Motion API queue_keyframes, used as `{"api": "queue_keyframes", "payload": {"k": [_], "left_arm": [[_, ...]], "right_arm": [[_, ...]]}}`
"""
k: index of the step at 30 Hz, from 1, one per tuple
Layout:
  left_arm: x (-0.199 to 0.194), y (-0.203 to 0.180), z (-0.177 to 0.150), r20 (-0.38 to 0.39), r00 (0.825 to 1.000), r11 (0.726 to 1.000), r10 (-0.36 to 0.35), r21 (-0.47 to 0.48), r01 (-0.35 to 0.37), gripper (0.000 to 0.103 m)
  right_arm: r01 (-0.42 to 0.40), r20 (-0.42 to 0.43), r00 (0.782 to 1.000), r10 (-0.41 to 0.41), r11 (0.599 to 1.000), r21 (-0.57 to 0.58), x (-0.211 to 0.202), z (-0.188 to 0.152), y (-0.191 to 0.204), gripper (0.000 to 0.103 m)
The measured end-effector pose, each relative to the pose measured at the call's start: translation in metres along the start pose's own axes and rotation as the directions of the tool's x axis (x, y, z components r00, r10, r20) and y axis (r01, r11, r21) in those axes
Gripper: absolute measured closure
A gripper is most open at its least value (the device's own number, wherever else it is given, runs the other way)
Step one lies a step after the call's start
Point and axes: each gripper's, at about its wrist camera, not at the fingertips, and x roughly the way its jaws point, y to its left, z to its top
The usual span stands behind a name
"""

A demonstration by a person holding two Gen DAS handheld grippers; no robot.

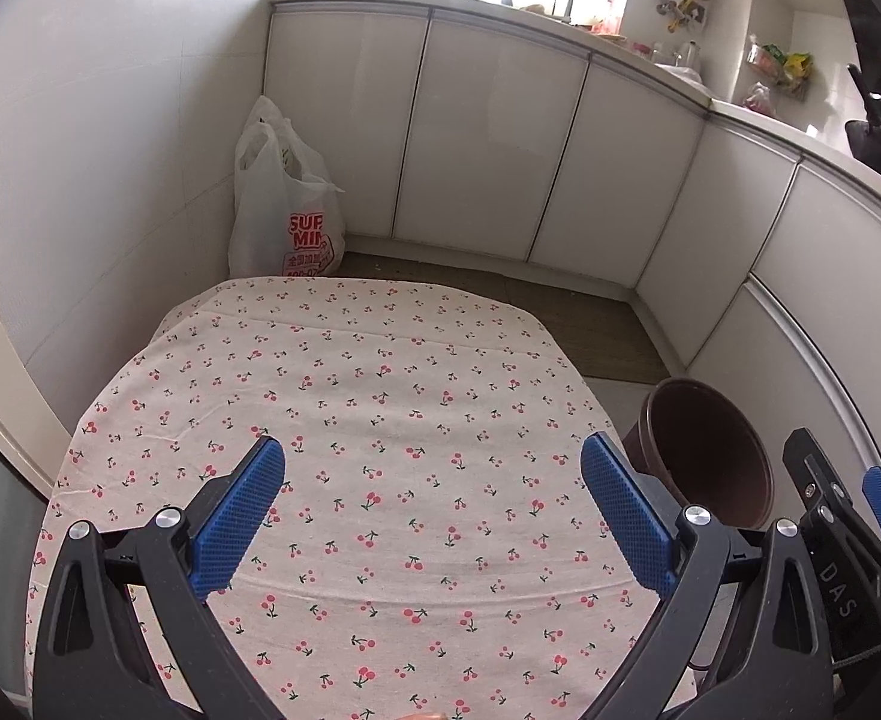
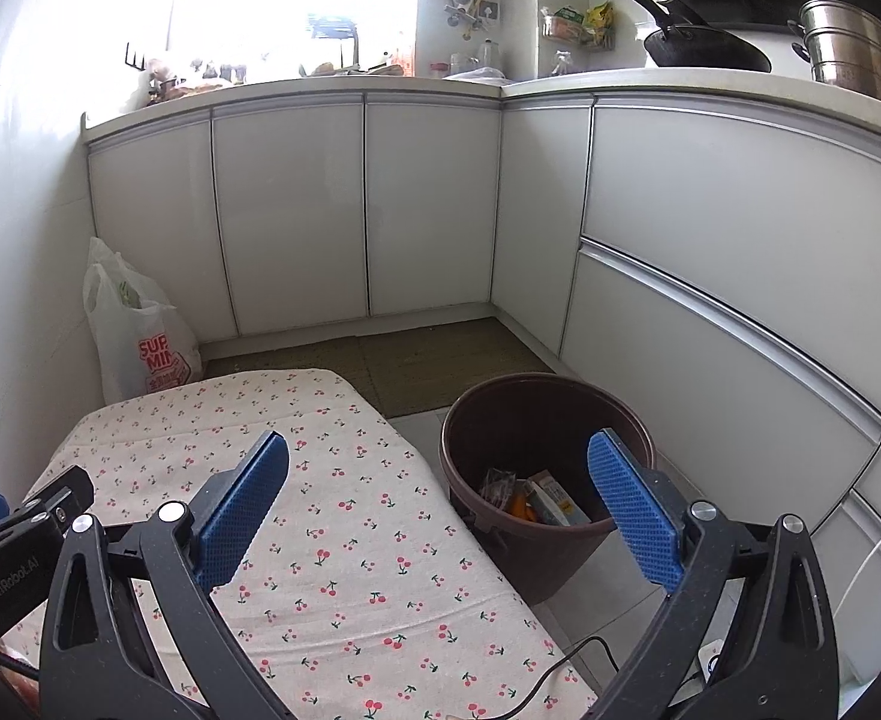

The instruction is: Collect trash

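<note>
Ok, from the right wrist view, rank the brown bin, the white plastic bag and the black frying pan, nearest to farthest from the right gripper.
From the right gripper, jaws open:
1. Brown bin, on the floor right by the right jaw, trash inside.
2. White plastic bag, far left on the floor against the wall.
3. Black frying pan, up on the counter, far right.

The bin (image 1: pixel 704 456) is partly hidden behind the left gripper's right finger in the left view, its inside unseen there. In the right view the trash (image 2: pixel 530 501) at its bottom is too small to identify. The bag's (image 2: pixel 140 336) red print is cut off by the tabletop (image 2: pixel 344 540). Window-ledge clutter is washed out by glare.
</note>
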Motion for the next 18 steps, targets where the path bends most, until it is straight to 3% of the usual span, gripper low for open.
{"api": "queue_keyframes", "payload": {"k": [18], "left_arm": [[-0.0011, -0.0063, 0.0040, 0.006, 1.000, 0.999, 0.008, 0.035, -0.008, 0.007]], "right_arm": [[-0.012, -0.003, 1.000, 0.012, 1.000, -0.005, -0.0006, -0.0001, -0.0010, 0.007]]}}
